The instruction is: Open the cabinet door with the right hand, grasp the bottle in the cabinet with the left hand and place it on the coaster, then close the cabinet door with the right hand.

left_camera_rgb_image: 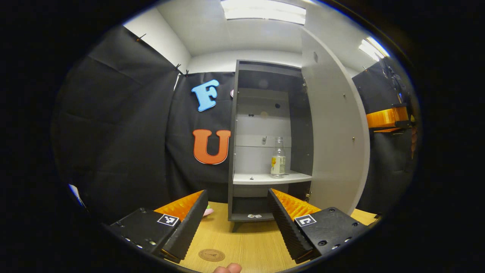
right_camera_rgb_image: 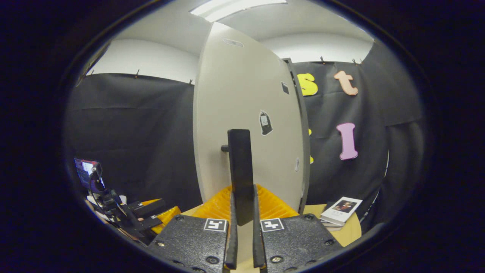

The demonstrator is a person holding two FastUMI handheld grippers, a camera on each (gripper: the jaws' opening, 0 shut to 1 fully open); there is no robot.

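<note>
Left gripper view, bottom edge, centre: a fingertip [left_camera_rgb_image: 228, 268] peeking in, just past the round coaster [left_camera_rgb_image: 211, 254] lying flat on the desk [left_camera_rgb_image: 250, 242]. Left tongs [left_camera_rgb_image: 235, 220] spread wide apart across the lower frame, holding nothing, hovering level above the desk and aimed straight at the cabinet [left_camera_rgb_image: 265, 144]. Farther, in mid-frame: cabinet standing open, door [left_camera_rgb_image: 333, 132] swung out to the right. Bottle [left_camera_rgb_image: 278, 157] upright on the pale middle shelf [left_camera_rgb_image: 271, 177], toward its right side, well beyond the fingers. At the far right edge, the other tool's orange body half seen past the door.

Right gripper view, bottom centre: right tongs [right_camera_rgb_image: 242, 227] nearly closed, clamped from both sides on the lower end of the upright dark handle [right_camera_rgb_image: 240, 170] of the door [right_camera_rgb_image: 246, 113]. Door face rising just behind, filling mid-frame. Lower left, farther off: left tongs [right_camera_rgb_image: 149, 214] pointing right, held low over the desk. Lower right: small stack of books [right_camera_rgb_image: 340, 210] on the desk edge.
</note>
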